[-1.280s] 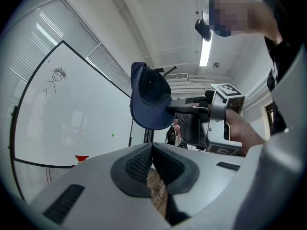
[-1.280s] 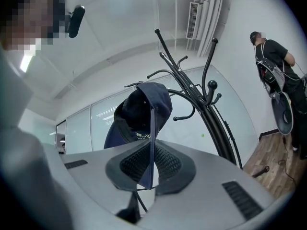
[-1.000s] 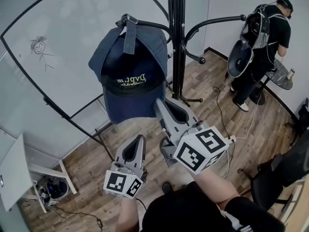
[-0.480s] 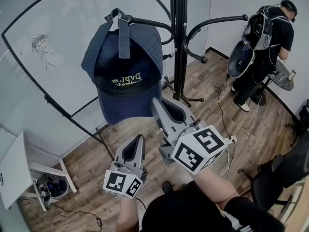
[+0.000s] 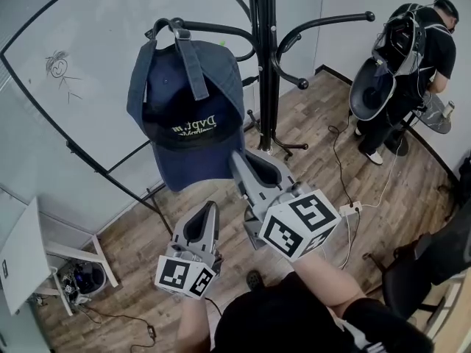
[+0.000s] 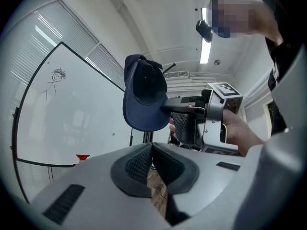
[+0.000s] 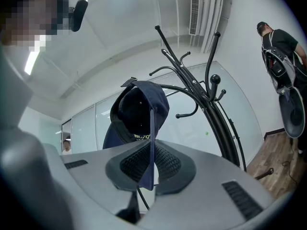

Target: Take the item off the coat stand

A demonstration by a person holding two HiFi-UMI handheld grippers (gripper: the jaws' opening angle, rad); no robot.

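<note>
Navy cloth cap (image 5: 188,116), curved brim clamped by right gripper (image 5: 237,159), left gripper (image 5: 212,210) closed, empty

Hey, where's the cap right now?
Head view, left of centre: the cap hangs by its strap from a hook on the coat stand, with the right gripper pinching its brim from below.

Left of the coat stand (image 5: 263,72), the cap (image 5: 188,123) hangs from a curved arm (image 5: 221,30) that blocks you overhead, with the whiteboard (image 5: 96,123) close behind. Below the stand's arms you have open floor (image 5: 316,123); a person (image 5: 408,65) stands well right of it.
</note>
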